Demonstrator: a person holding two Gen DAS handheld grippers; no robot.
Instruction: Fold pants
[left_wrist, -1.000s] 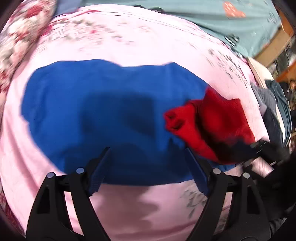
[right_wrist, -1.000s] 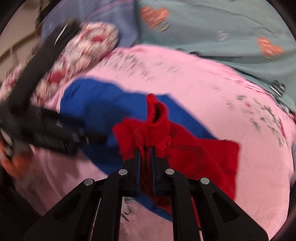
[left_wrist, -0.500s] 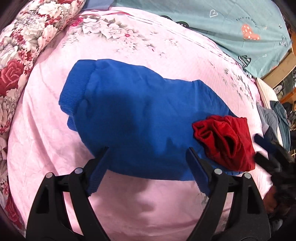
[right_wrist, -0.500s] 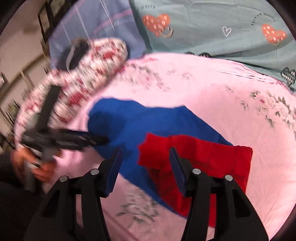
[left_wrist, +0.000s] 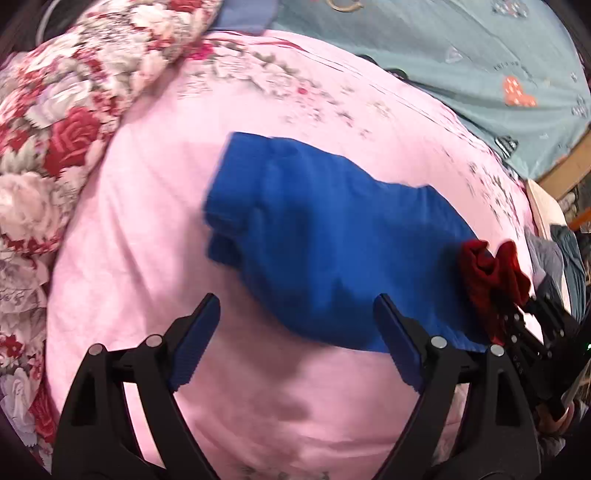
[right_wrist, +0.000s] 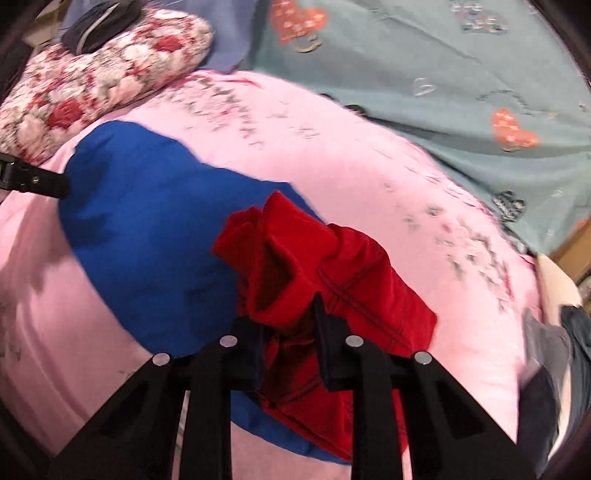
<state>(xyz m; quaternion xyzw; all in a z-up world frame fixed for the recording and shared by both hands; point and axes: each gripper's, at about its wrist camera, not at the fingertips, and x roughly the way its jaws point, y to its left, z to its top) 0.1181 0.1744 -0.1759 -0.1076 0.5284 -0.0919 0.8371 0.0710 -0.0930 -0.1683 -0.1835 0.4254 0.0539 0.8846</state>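
Observation:
A blue garment (left_wrist: 332, 240) lies flat on the pink sheet (left_wrist: 258, 406). A red garment (left_wrist: 487, 269) is bunched on its right end. My left gripper (left_wrist: 295, 299) hangs open over the blue garment's near edge, with nothing between its fingers. In the right wrist view the red garment (right_wrist: 332, 266) rises in a crumpled fold between the jaws of my right gripper (right_wrist: 282, 314), which are closing on it. The blue garment (right_wrist: 155, 221) spreads to the left beneath it. The right gripper (left_wrist: 524, 325) also shows at the left wrist view's right edge.
A floral quilt (left_wrist: 55, 129) is heaped along the left side of the bed. A teal blanket with hearts (left_wrist: 461, 55) lies at the back. Grey and dark clothes (left_wrist: 554, 254) are piled at the right edge.
My right gripper let the red fold drop flat half a second ago, then closed on a bunch of it again. The left gripper drew back left, staying open.

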